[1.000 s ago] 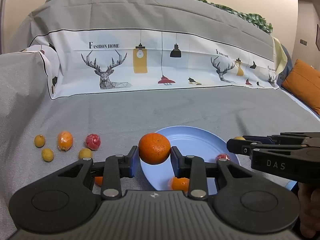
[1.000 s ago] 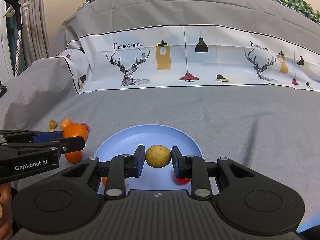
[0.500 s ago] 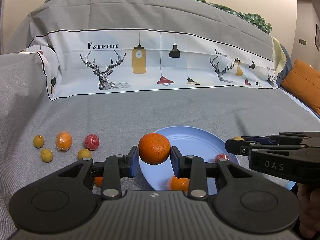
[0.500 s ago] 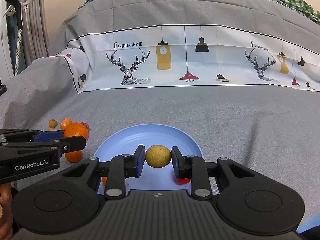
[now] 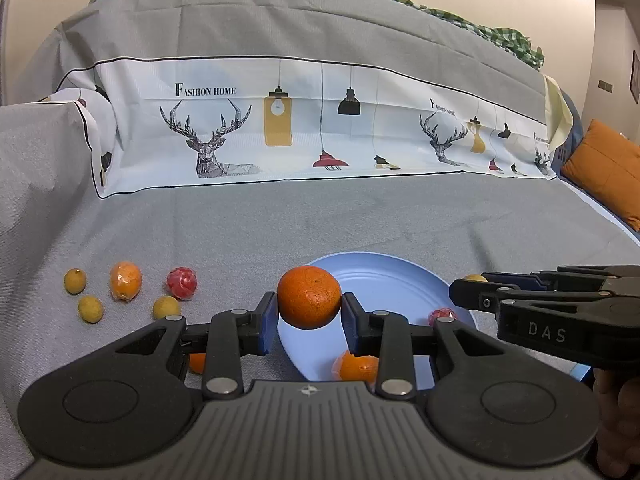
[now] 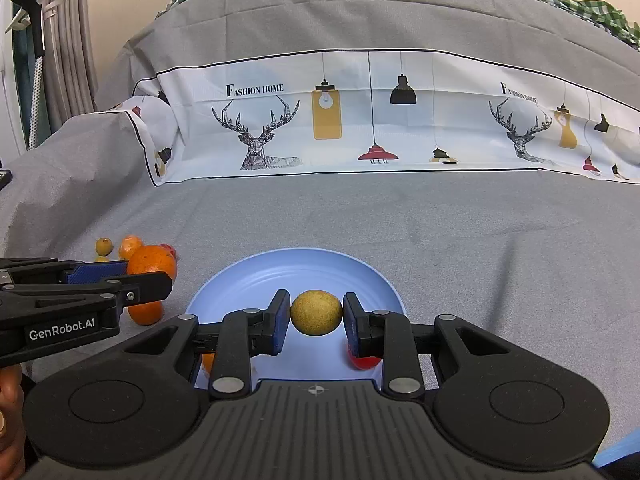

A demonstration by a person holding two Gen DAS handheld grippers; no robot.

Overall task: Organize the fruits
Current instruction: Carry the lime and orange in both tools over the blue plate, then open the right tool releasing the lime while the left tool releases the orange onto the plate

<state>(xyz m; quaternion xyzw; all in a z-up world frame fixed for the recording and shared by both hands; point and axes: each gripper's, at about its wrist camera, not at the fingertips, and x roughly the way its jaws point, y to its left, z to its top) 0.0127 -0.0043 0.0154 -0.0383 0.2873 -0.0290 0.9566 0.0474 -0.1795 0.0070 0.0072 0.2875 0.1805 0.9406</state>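
My left gripper [image 5: 309,316] is shut on a large orange [image 5: 309,297], held above the left rim of the blue plate [image 5: 384,284]. My right gripper [image 6: 316,314] is shut on a small yellow-brown round fruit [image 6: 316,312], held over the plate [image 6: 256,284]. On the plate lie a small orange [image 5: 356,368] and a red fruit [image 5: 440,314]. The right gripper also shows at the right of the left wrist view [image 5: 472,292]. The left gripper with its orange [image 6: 152,262] shows at the left of the right wrist view.
On the grey cloth left of the plate lie three small yellow fruits [image 5: 75,281] [image 5: 90,309] [image 5: 165,307], a wrapped orange [image 5: 125,281], a wrapped red fruit [image 5: 182,283] and another small orange [image 6: 146,312]. A printed cloth [image 5: 320,128] hangs behind. An orange cushion [image 5: 608,172] lies far right.
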